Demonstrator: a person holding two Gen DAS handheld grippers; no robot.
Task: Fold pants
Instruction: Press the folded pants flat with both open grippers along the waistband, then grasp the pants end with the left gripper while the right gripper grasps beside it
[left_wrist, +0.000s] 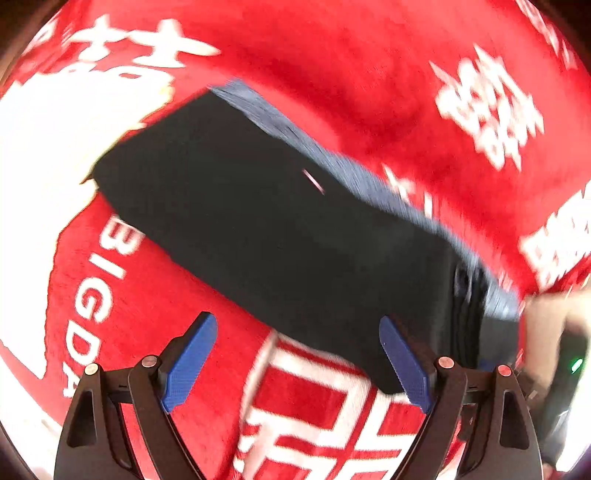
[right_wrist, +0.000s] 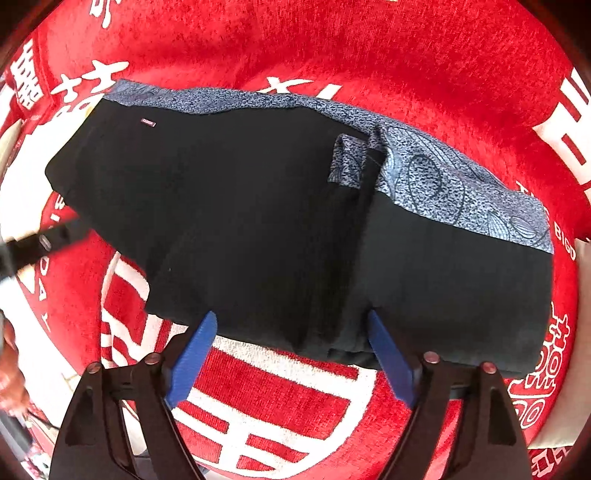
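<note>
Left wrist view: left tongs (left_wrist: 297, 358) spread wide, holding nothing, hovering just short of the near edge of the pants (left_wrist: 266, 221). Pants lying as a compact dark bundle on the red printed cloth (left_wrist: 369, 74), patterned blue band along the far edge. Picture blurred, likely motion.

Right wrist view: right tongs (right_wrist: 291, 356) also spread wide and empty, blue pads either side of the near hem without gripping it. Pants (right_wrist: 240, 221) folded over, layered edges stacked at right, small label (right_wrist: 147, 123) upper left. Probably folding nearly done; wide tongs suit release or a fresh grip on the thick stack.
</note>
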